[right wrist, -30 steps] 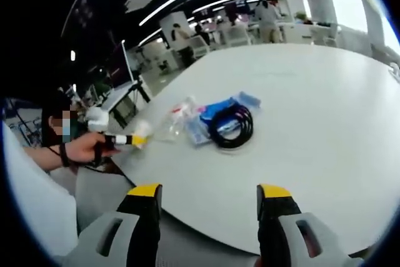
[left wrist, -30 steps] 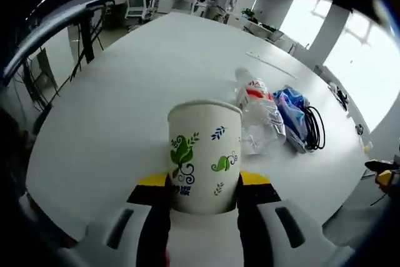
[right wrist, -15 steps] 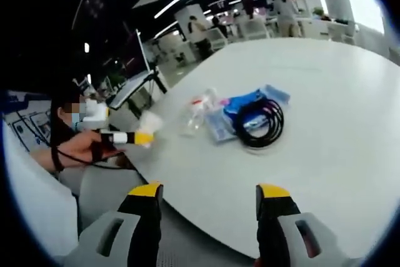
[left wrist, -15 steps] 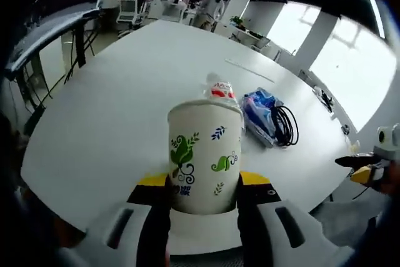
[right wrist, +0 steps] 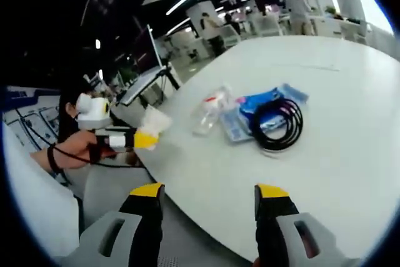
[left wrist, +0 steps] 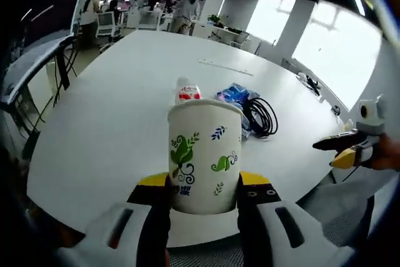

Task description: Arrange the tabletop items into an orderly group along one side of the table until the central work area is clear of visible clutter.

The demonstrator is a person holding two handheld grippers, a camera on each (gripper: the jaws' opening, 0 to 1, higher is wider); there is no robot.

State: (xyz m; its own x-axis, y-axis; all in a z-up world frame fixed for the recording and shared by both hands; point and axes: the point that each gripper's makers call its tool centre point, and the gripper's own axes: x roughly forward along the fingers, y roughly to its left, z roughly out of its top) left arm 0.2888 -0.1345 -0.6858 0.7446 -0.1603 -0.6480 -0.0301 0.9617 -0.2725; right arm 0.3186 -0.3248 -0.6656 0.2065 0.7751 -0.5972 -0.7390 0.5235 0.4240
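My left gripper (left wrist: 203,189) is shut on a white paper cup (left wrist: 204,156) printed with green leaves, held upright above the near edge of the white table (left wrist: 112,117). Behind the cup lie a clear plastic bottle (left wrist: 187,92) with a red label, a blue packet (left wrist: 234,94) and a coil of black cable (left wrist: 259,115). In the right gripper view the left gripper (right wrist: 145,137) holds the cup (right wrist: 154,120) at the table's left edge, with the bottle (right wrist: 209,110), blue packet (right wrist: 259,105) and cable (right wrist: 279,124) beyond. My right gripper (right wrist: 209,197) is open with nothing between its fingers, off the table's near edge.
The right gripper (left wrist: 347,151) comes in from the right in the left gripper view, beyond the table edge. A person's hand (right wrist: 75,148) holds the left gripper. Desks, chairs and people stand far behind the table (right wrist: 350,154). A monitor on a stand (right wrist: 147,70) stands left of the table.
Both cameras have shifted. The cup stays in the left gripper. The right gripper view has swung so the bottle, packet and cable sit further right; the right gripper shows larger in the left gripper view.
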